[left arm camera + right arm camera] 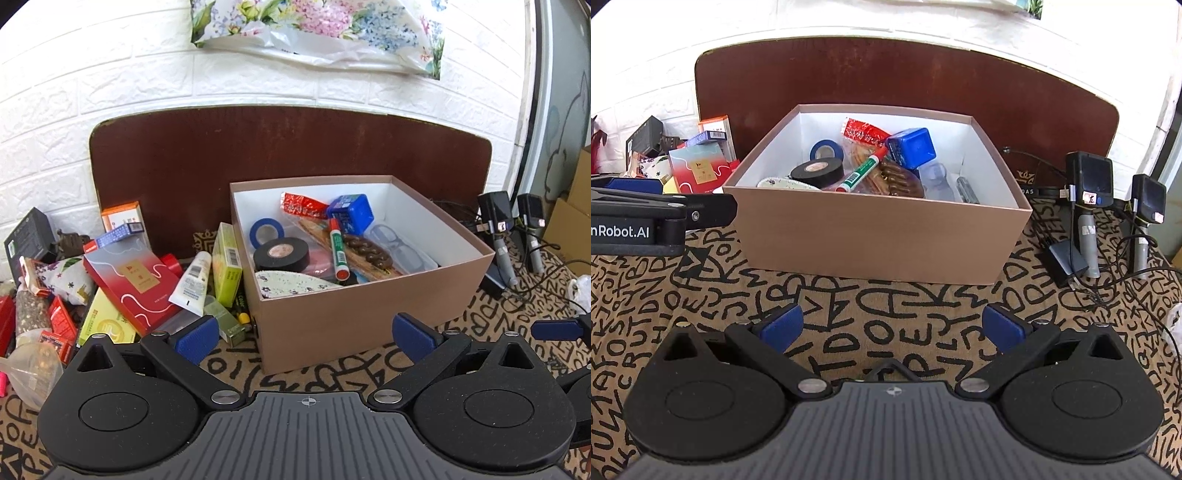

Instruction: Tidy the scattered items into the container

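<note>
A tan cardboard box (pixel 354 325) (pixel 879 236) stands open on the patterned cloth. Inside lie black tape (pixel 281 254), blue tape (pixel 266 232), a green marker (pixel 338 251), a blue cube (pixel 351 212), a red snack pack (pixel 303 205) and clear glasses (pixel 400 249). Left of the box is a pile: a red booklet (pixel 135 284), a white tube (pixel 192 278), a green box (pixel 229 264) and a yellow box (pixel 105 323). My left gripper (pixel 304 338) is open and empty, in front of the box's near left corner. My right gripper (pixel 891 328) is open and empty, over bare cloth in front of the box.
A brown board (pixel 258 147) leans on the white brick wall behind. Two black devices on stands (pixel 1089 181) with cables and a charger (pixel 1067 258) sit right of the box. A clear plastic cup (pixel 33 369) lies at the pile's near left.
</note>
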### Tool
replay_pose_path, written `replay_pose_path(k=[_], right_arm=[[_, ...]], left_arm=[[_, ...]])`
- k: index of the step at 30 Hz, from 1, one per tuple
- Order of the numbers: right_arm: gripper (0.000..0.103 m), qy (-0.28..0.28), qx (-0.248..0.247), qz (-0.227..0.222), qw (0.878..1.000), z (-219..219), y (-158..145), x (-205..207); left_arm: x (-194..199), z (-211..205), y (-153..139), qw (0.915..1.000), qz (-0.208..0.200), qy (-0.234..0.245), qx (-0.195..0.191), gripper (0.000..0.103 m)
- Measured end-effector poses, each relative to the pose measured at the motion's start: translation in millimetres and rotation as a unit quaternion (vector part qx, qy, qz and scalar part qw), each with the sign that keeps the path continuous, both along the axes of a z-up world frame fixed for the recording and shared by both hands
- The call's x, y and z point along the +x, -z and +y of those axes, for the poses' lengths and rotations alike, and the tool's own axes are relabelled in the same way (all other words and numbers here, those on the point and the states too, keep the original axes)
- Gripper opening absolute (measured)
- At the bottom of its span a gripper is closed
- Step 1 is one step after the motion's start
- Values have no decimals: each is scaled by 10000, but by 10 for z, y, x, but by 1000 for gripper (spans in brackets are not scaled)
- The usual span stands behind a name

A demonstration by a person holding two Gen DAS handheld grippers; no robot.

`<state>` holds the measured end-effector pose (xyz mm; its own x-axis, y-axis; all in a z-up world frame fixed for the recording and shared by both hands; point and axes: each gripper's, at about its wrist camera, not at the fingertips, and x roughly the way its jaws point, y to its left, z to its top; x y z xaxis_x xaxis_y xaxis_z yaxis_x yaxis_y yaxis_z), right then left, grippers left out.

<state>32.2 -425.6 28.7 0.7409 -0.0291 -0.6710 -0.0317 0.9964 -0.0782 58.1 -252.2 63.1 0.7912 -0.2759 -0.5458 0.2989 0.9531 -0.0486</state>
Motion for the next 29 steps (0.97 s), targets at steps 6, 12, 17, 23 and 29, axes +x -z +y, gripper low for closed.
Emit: replay_pose_path(k=[6,12,17,23,29], right_arm=[[102,31,23,57,10000,-40,43,40],[102,40,45,100,9999,-60,72,64],[102,13,56,131,9999,-54,83,69],[102,-21,28,160,9999,-41,89,77],[102,-40,21,181,9998,-24,95,88]], left_arm=[[53,-13,44,9999,95,-62,-21,103],[74,-55,69,9998,119,-49,125,103],[75,-93,95,9997,153,75,171,103],[56,-122,117,9997,126,137,153,103],[53,-111,103,9998,132,161,51,103]])
